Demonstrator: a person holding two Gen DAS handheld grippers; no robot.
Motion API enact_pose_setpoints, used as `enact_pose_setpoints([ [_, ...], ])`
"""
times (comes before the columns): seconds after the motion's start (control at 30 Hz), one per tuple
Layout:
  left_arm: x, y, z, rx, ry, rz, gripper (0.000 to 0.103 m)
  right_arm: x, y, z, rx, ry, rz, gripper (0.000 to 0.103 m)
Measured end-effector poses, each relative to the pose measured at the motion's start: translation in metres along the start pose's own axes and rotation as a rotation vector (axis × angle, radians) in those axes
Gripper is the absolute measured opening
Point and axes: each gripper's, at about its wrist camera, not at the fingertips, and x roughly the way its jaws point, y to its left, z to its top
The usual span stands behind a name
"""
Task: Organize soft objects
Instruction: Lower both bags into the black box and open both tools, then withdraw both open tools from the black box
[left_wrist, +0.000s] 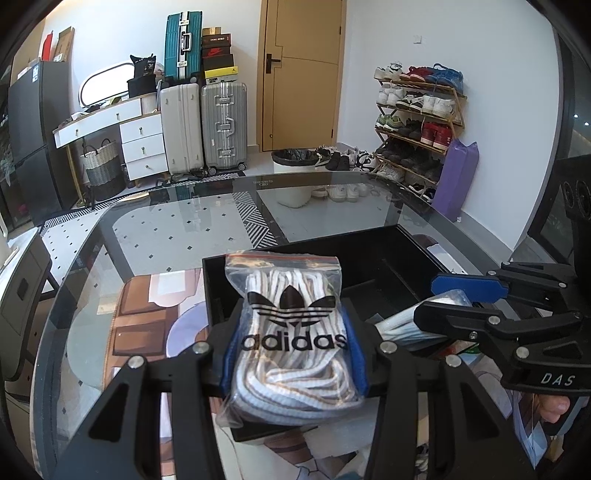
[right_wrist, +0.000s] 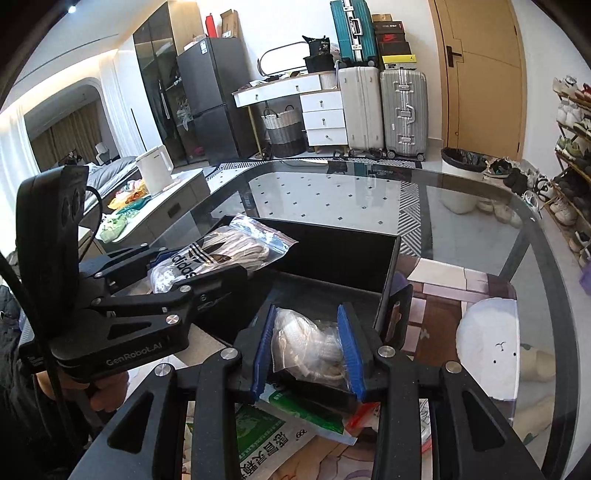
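Clamping the slick adidas bag (left_wrist: 293, 332) above the black box (right_wrist: 332, 254), the left gripper (left_wrist: 295, 354) may let it slide; the right gripper (right_wrist: 308, 350), jaws closed on a clear packet (right_wrist: 308, 349) over that box, risks likewise

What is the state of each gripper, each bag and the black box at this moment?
Left gripper: shut on the adidas bag.
Adidas bag: zip closed, full of laces, held over the box.
Right gripper: shut on the clear bag.
Clear bag: pinched between the blue pads, contents pale, zip not visible.
Black box: open at the top, standing on the glass table.
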Motion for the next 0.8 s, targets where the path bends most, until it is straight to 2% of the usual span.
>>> enact_pose_setpoints([
  [0.17, -0.001, -0.002, 0.001, 0.001, 0.008, -0.006, 0.048, -0.002, -0.001, -0.002, -0.013, -0.013, 0.0, 0.035],
  [0.27, -0.004, -0.001, 0.002, -0.001, 0.006, -0.005, 0.053, -0.008, 0.0, -0.005, -0.033, -0.038, -0.005, 0.038],
  [0.33, -0.008, -0.002, 0.001, 0.002, -0.005, 0.005, 0.063, -0.016, 0.001, -0.006, -0.042, -0.074, -0.012, 0.051],
  [0.4, -0.013, -0.004, 0.001, 0.008, -0.014, 0.005, 0.07, -0.026, 0.002, -0.006, -0.05, -0.116, -0.036, 0.057],
  [0.47, -0.018, -0.007, 0.001, 0.016, -0.023, 0.001, 0.08, -0.035, 0.0, -0.007, -0.055, -0.132, -0.063, 0.069],
  [0.5, -0.022, -0.008, 0.001, 0.022, -0.036, 0.006, 0.091, -0.038, -0.001, -0.008, -0.054, -0.137, -0.07, 0.079],
  [0.53, -0.027, -0.011, 0.001, 0.029, -0.056, 0.015, 0.096, -0.042, -0.003, -0.009, -0.052, -0.143, -0.078, 0.087],
  [0.6, -0.035, -0.014, 0.001, 0.042, -0.079, 0.015, 0.099, -0.051, -0.007, -0.012, -0.043, -0.168, -0.093, 0.09],
  [0.7, -0.044, -0.016, -0.002, 0.047, -0.092, 0.025, 0.1, -0.061, -0.012, -0.018, -0.023, -0.192, -0.096, 0.1],
  [0.8, -0.053, -0.015, -0.007, 0.043, -0.102, 0.031, 0.101, -0.069, -0.017, -0.025, -0.013, -0.218, -0.089, 0.102],
])
